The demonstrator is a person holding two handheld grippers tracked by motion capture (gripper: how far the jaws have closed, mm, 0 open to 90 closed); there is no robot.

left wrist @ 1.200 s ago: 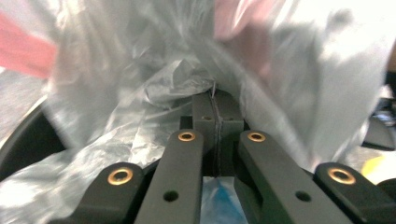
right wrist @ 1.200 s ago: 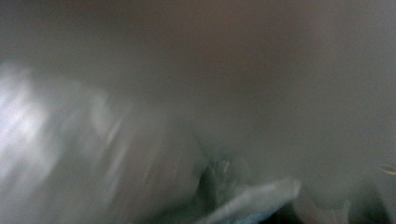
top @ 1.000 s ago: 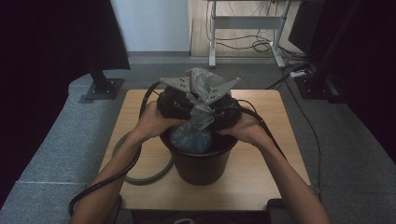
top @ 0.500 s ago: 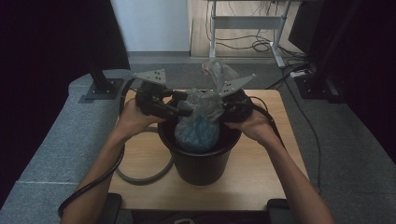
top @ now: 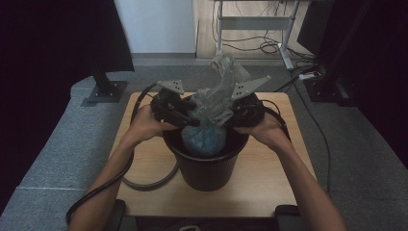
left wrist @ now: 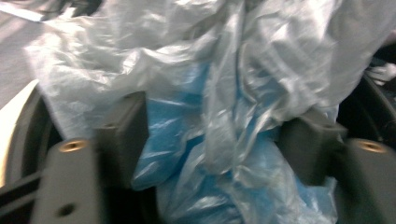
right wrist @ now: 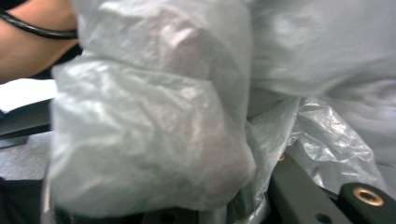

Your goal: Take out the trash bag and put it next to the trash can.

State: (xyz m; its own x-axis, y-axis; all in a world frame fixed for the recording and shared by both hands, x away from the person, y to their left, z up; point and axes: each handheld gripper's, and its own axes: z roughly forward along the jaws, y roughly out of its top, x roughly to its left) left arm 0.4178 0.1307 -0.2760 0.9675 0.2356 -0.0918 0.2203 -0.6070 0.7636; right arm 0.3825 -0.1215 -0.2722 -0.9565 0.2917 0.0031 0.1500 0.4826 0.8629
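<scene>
Bag of clear plastic (blue stuff bulging inside) sits in black bucket at table centre, its neck rising toward 12 o'clock. Left gripper at bag's 9 o'clock, jaws apart either side of the film, just been narrowing, pads not pressing. Right gripper at 3 o'clock, clamped on bag's neck.

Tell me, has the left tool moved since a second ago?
Yes. In the high view the left tool has swung out left from above the black bucket and come partway back; its jaws have just been closing around the plastic bag.
</scene>
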